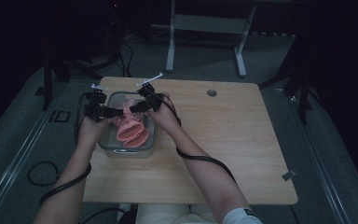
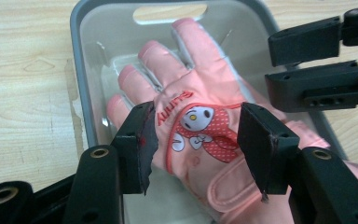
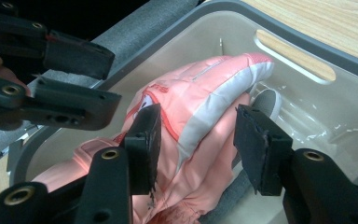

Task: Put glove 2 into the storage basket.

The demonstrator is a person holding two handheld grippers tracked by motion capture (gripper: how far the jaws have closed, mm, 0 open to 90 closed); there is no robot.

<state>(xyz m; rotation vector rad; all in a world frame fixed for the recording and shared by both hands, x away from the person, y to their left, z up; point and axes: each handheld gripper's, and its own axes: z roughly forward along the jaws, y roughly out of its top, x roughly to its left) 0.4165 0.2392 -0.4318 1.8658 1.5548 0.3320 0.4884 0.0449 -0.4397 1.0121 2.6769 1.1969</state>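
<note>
Light wooden counter (image 1: pixel 223 140) carrying clear rectangular plastic bin with grey rim (image 1: pixel 106 142) near left edge. Pink padded glove with cartoon print and grey palm (image 2: pixel 200 112) lying inside bin, fingers pointing toward handle slot. Left tongs (image 2: pixel 193 140) straddling glove's back, pads touching both sides, apparently grasping it. Right tongs (image 3: pixel 198 140) straddling glove's edge, grasping it likewise.
</note>
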